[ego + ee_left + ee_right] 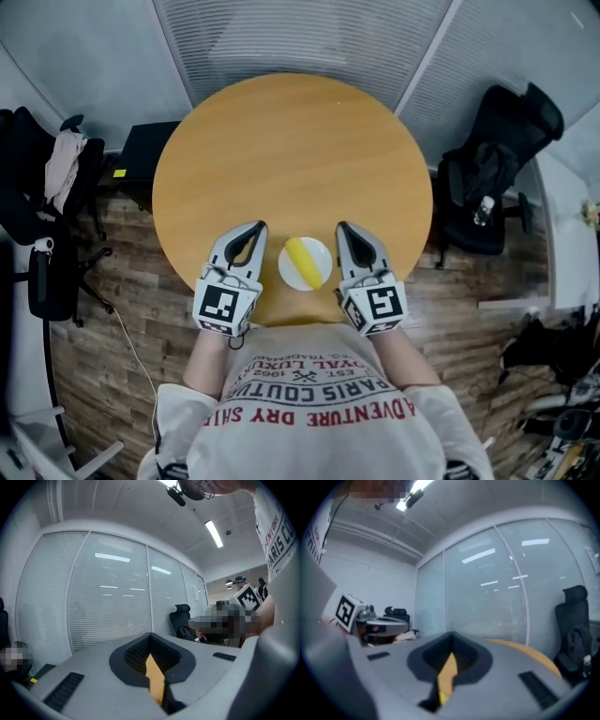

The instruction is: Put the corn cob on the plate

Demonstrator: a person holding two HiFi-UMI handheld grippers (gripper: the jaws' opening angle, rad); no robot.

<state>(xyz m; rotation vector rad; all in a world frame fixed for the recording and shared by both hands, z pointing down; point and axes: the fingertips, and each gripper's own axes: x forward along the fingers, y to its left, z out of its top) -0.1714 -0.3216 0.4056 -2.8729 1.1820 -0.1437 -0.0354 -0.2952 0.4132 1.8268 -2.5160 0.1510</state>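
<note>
— Where's the yellow corn cob (302, 259)?
— It lies on the small white round plate (322, 270), at the round wooden tabletop's (291, 150) near edge.
— And the fingers?
— The left gripper (259, 227) and right gripper (341, 227) flank the plate, both clenched on nothing.

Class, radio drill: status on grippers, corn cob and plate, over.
Left gripper shut, empty. Right gripper shut, empty. Corn cob lying on plate, between them in head view. Nothing else on table.

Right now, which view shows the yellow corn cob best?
The head view: the yellow corn cob lies whole on the white round plate. Both gripper views look level, showing no clear cob.
</note>
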